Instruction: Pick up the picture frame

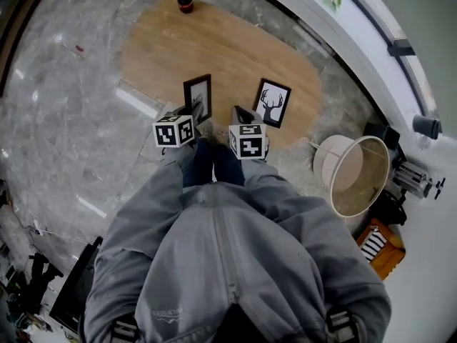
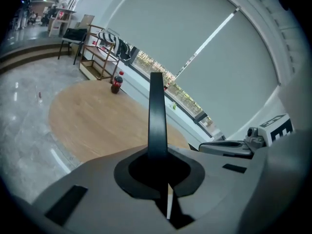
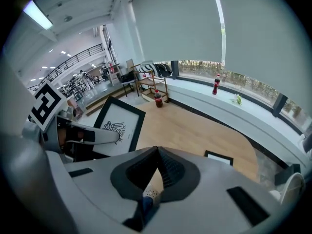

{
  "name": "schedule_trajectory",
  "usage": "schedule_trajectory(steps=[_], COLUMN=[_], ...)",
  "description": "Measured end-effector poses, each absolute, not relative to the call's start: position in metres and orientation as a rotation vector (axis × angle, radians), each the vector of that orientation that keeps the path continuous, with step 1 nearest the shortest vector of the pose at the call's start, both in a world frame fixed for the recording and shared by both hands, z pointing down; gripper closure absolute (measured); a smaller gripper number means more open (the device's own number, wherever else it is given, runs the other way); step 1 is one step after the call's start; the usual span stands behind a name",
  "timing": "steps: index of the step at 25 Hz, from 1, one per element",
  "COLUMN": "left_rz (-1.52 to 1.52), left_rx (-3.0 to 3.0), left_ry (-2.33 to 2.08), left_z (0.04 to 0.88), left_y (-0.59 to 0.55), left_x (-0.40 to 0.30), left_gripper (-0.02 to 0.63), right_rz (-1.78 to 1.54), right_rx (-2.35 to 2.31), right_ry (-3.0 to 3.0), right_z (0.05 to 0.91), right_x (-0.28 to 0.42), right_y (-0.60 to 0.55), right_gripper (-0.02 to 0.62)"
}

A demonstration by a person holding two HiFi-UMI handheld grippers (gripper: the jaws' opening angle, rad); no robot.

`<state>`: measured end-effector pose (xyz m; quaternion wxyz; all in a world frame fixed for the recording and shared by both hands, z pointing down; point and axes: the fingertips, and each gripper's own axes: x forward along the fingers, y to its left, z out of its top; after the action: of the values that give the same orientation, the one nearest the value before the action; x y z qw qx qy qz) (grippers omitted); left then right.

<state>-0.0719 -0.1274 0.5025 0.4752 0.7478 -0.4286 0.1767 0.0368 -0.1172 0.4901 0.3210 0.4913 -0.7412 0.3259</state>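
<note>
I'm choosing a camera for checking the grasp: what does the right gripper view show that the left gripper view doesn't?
Only the right gripper view: the printed face of the held picture frame, a second frame on the wooden floor, and the right claw shut, empty. Only the left gripper view: the frame edge-on inside the shut left claw. Both: the red bottle, the wooden floor.

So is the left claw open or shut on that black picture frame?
Shut: left gripper jaws pinch the black picture frame edge-on.

A large open office-like hall: polished marble floor (image 1: 71, 120) with an oval wooden inlay (image 1: 214, 48), a long window ledge (image 1: 314, 13) at two o'clock, roller blinds (image 3: 185, 23), and a railed mezzanine (image 3: 83, 55) at ten o'clock.
</note>
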Motion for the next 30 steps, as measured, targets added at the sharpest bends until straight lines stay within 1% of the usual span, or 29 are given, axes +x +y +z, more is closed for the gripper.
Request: schedule_trajectory(steps=[6, 21, 30], left_rz=[0.467, 0.340, 0.237], left_rx=[1.917, 2.116, 2.320], left_ry=[-1.092, -1.247, -1.382], left_z=[0.449, 0.311, 0.212], left_y=[-0.127, -0.143, -0.138], left_x=[-0.071, -0.069, -0.060], left_gripper=[0.581, 0.581, 0.581], right_rz=[0.790, 0.652, 0.531], right_rx=[1.327, 1.541, 1.623], right_ry=[-1.990, -2.131, -2.272], right_z=[0.440, 0.309, 0.223], right_x=[0.050, 0.085, 0.079], right_y=[-0.116, -0.136, -0.135], right_gripper=[0.565, 0.565, 0.565])
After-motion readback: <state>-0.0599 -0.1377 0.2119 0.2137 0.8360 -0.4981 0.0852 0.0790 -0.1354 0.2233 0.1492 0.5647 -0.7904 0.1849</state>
